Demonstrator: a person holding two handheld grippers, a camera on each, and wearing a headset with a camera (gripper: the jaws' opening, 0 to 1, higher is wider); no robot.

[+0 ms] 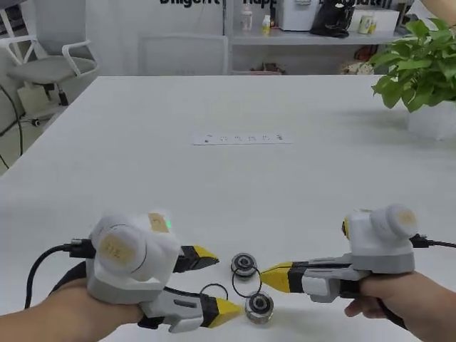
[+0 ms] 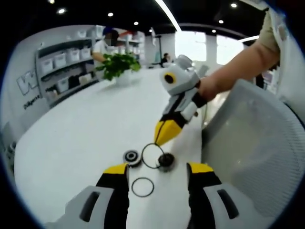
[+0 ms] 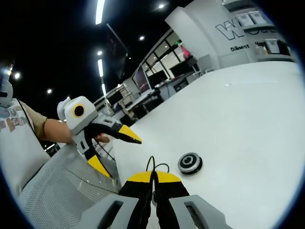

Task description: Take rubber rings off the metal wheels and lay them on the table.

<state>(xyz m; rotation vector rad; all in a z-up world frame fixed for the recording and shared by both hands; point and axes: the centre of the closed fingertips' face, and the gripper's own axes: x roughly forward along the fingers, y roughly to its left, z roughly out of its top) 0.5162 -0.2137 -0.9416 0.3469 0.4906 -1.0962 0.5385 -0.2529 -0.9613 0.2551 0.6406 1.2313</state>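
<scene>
Desk (image 1: pixel 214 192): white, with wide bare surface running from the work out to a paper strip (image 1: pixel 241 138), whose small marks are too fine to read. All the work sits close to the near edge. Left gripper (image 1: pixel 216 281): jaws spread, holding nothing, with a loose ring (image 2: pixel 142 187) lying flat on the desk between them. Right gripper (image 1: pixel 268 276): jaws pressed together, pinching a second ring (image 2: pixel 152 156) by its edge. That ring hangs between the far wheel (image 1: pixel 244 265) and the near wheel (image 1: pixel 258 306) and touches the near one; whether it is fully free of that wheel cannot be told. The two wheels stand apart on the desk, just beyond the left gripper's tips. Plant (image 1: pixel 417 60): in a white pot at the far right edge. Chair (image 1: pixel 53 57): off the far left corner. Wall lettering: a large "W" in the left gripper view, with a smaller line beneath it too blurred to read.
</scene>
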